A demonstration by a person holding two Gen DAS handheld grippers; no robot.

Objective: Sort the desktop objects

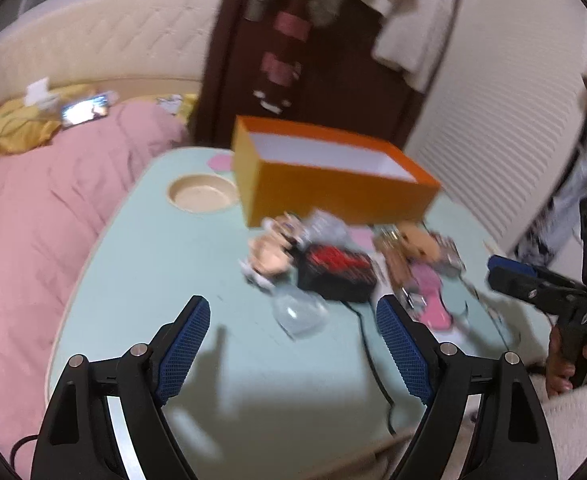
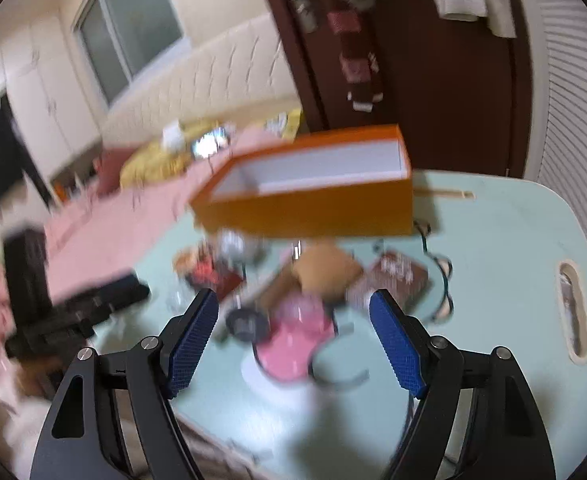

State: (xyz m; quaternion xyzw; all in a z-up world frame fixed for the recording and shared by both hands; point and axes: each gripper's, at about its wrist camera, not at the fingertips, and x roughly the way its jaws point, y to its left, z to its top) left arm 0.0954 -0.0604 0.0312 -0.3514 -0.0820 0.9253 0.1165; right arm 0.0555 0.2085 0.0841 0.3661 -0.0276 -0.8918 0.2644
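Observation:
An open orange box point(image 1: 333, 178) point(image 2: 313, 196) with a white inside stands on the mint-green table point(image 1: 153, 272) point(image 2: 501, 264). In front of it lies a blurred pile: a black and red pouch point(image 1: 335, 270), a small doll point(image 1: 269, 258), a brown-headed doll in pink point(image 1: 423, 264) point(image 2: 297, 332) and a clear plastic piece point(image 1: 299, 312). My left gripper point(image 1: 293, 316) is open above the table, just short of the clear piece. My right gripper point(image 2: 293, 312) is open too, hovering over the pink doll with nothing pressed between its pads; it also shows at the right edge of the left wrist view point(image 1: 533, 284).
A round cup recess point(image 1: 201, 194) sits in the table's left part, a slot handle point(image 2: 573, 312) at its right. A black cable point(image 1: 367, 344) trails toward the near edge. A bed with pink bedding point(image 1: 33, 220) borders the table; a dark door point(image 1: 313, 80) stands behind.

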